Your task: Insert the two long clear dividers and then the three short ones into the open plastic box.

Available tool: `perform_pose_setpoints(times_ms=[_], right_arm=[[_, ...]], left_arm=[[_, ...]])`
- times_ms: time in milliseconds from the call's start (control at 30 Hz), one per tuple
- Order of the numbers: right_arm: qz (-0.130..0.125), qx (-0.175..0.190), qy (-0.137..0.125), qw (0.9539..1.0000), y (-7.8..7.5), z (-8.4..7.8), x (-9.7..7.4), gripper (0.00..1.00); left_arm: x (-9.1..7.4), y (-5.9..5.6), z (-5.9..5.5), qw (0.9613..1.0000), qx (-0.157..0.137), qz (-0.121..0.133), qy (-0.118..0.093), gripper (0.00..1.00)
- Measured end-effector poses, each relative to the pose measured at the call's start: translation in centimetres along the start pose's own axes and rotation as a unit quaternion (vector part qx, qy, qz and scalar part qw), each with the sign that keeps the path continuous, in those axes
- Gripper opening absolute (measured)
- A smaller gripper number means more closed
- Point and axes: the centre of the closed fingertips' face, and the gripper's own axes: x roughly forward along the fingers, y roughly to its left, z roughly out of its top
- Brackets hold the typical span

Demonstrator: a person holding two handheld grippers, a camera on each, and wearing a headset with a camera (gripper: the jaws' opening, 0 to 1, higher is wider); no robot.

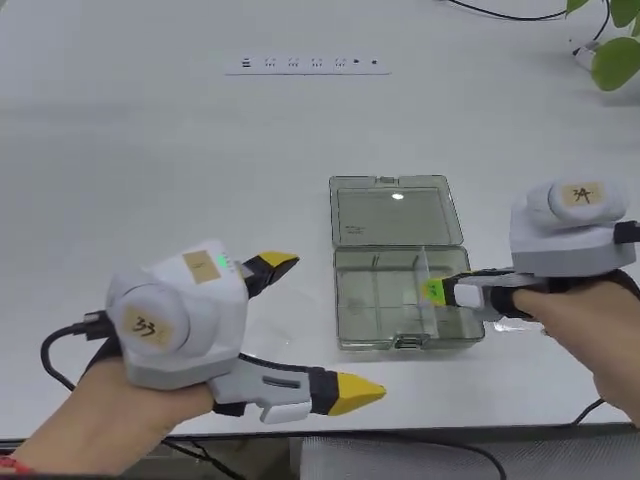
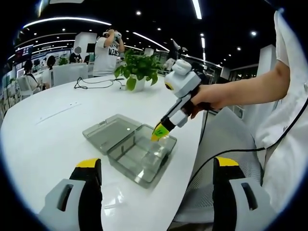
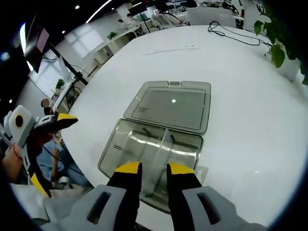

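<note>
The open clear plastic box (image 1: 372, 340) sits on the white table, its lid (image 1: 395, 212) laid flat behind it. Clear dividers (image 1: 423, 268) stand in the tray. My right gripper (image 1: 432, 291) reaches in from the right and is shut on a clear divider (image 3: 155, 175) standing in the tray (image 3: 109, 153). This divider runs edge-on between the right gripper (image 3: 155, 168) fingers. My left gripper (image 1: 320, 328) hovers open and holds nothing, left of the box near the table's front edge. From the left gripper (image 2: 157, 162) I see the box (image 2: 126, 166) and the right gripper (image 2: 159, 131) at its far rim.
A power strip (image 1: 310, 63) lies at the back of the table. A potted plant (image 1: 612, 52) stands at the back right, with a cable (image 3: 231, 32) near it. The table's front edge runs just below the left gripper. People stand in the background (image 2: 109, 48).
</note>
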Motion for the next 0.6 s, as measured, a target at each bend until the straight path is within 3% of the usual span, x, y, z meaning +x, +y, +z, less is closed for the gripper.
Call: perform_pose_setpoints(times_ms=[333,600], right_arm=[[0.026,-0.054,-0.019,0.9980,0.3,0.4,-1.8,0.29],[0.048,-0.129,-0.036,0.9899,0.8,0.7,-3.6,0.39]], left_arm=[[-0.6,-0.4,0.1,0.9996,-0.009,0.028,-0.002,0.98],[-1.1,-0.1,0.0,0.9986,-0.014,0.050,-0.001,0.99]])
